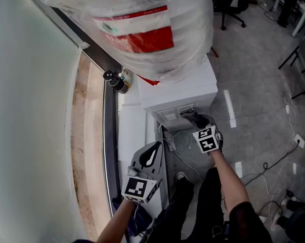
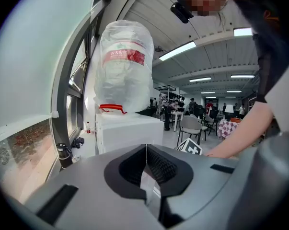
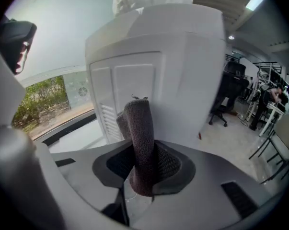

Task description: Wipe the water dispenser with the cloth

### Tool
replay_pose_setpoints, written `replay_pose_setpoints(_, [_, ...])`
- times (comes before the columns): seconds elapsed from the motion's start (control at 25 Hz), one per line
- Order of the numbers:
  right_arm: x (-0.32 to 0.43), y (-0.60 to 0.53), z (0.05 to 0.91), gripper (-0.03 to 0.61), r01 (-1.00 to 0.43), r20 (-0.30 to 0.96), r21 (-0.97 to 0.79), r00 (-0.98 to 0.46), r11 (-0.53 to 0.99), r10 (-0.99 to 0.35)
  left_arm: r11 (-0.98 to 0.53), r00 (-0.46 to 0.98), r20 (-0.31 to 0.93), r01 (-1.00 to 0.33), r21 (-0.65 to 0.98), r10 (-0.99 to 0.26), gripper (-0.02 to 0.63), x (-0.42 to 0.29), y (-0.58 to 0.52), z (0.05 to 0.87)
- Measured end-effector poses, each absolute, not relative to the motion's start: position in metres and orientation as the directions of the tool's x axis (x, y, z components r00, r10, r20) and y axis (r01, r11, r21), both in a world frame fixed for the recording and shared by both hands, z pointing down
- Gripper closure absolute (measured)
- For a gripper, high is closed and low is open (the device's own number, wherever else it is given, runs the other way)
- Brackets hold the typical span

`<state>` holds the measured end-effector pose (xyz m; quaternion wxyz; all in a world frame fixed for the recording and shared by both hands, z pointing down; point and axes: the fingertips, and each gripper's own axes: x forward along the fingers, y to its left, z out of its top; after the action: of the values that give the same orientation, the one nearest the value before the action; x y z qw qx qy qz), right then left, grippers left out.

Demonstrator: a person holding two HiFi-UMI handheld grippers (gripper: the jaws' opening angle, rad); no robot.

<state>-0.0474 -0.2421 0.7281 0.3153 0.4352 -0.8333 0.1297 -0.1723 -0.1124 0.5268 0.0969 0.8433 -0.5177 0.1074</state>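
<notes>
The cloth (image 3: 138, 123), a dark grey-brown, nubby roll, stands pinched between the jaws of the right hand-held gripper (image 3: 143, 164). Just ahead is the water dispenser (image 3: 182, 66), a smooth white box with vent slats. The left hand-held gripper (image 2: 145, 171) is pressed together and empty, and the film-wrapped bottle (image 2: 122, 66) rises ahead of it.

- You face one white box-shaped water dispenser (image 1: 177, 92).
- One plastic-wrapped water bottle with a red label (image 1: 137, 24).
- One dark brown rolled cloth (image 3: 139, 143).
- You hold two grey grippers: left gripper (image 1: 151, 155), right gripper (image 1: 199, 121).
</notes>
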Motion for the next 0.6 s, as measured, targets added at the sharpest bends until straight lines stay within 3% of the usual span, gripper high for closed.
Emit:
replay_pose_setpoints(0.36, [0.052, -0.261, 0.729, 0.466, -0.899, 0.646, 0.102, -0.265, 0.425, -0.716, -0.524, 0.501, 0.329, -0.852, 0.021, -0.801, 0.595, -0.136, -0.128, 0.554])
replay_pose_setpoints(0.6, [0.055, -0.243, 0.734, 0.466, -0.904, 0.652, 0.081, -0.272, 0.421, -0.708, -0.525, 0.506, 0.331, -0.850, 0.036, -0.796, 0.595, -0.132, -0.132, 0.559])
